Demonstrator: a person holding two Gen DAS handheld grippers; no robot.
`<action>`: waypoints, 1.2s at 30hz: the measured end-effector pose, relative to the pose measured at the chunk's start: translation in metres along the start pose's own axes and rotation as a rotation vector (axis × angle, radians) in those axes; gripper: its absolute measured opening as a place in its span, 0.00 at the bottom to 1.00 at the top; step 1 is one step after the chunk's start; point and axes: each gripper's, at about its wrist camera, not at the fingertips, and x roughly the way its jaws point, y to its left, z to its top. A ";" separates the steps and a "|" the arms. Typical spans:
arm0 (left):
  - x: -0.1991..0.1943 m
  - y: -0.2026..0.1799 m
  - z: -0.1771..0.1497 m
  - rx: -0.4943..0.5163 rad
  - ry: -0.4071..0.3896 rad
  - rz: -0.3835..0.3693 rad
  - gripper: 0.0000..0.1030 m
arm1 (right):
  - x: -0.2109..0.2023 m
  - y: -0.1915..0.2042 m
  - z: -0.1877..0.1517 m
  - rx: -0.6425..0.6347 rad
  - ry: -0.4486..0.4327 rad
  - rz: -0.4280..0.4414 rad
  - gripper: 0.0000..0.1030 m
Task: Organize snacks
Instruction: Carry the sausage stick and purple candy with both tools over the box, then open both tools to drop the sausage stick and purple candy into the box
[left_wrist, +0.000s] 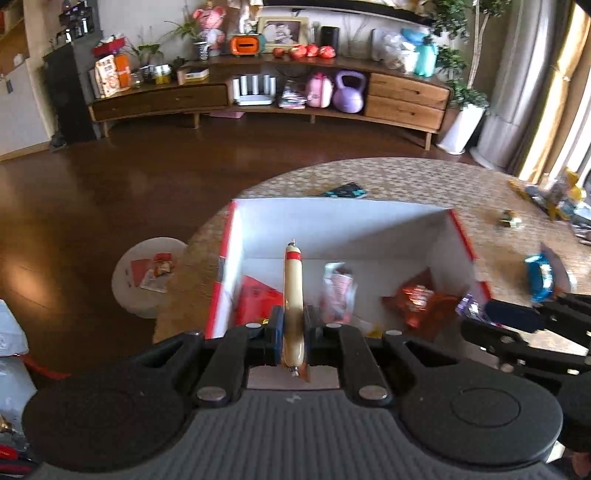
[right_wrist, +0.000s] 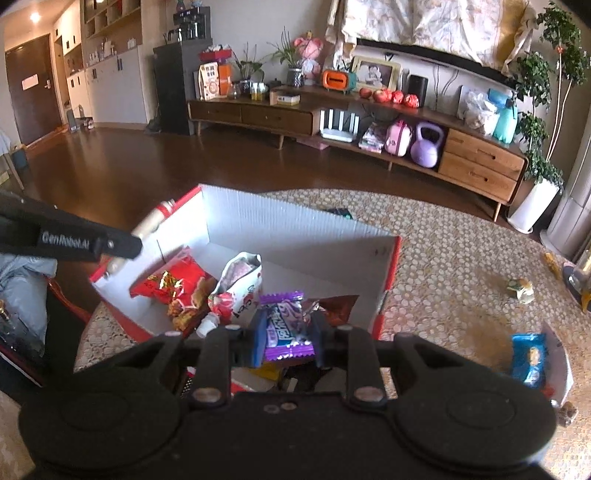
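A white-lined box with red outer walls stands on the round table and holds several snack packets. My left gripper is shut on a long tan sausage stick with a red band, held above the box's near left side. My right gripper is shut on a purple snack packet above the box's near edge. The right gripper also shows in the left wrist view, and the left gripper shows in the right wrist view with the sausage stick.
A blue packet lies on the table to the right. A small wrapped item and a dark packet lie farther out. A round white stool stands left of the table. A wooden sideboard lines the far wall.
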 end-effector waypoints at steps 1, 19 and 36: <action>0.005 0.003 0.001 -0.004 0.004 0.011 0.10 | 0.004 0.000 0.000 -0.002 0.007 -0.003 0.23; 0.086 -0.015 0.030 0.058 0.078 0.015 0.10 | 0.058 0.007 -0.007 -0.014 0.108 0.001 0.23; 0.114 -0.023 0.016 0.038 0.180 -0.010 0.10 | 0.064 0.001 -0.013 0.001 0.132 0.016 0.29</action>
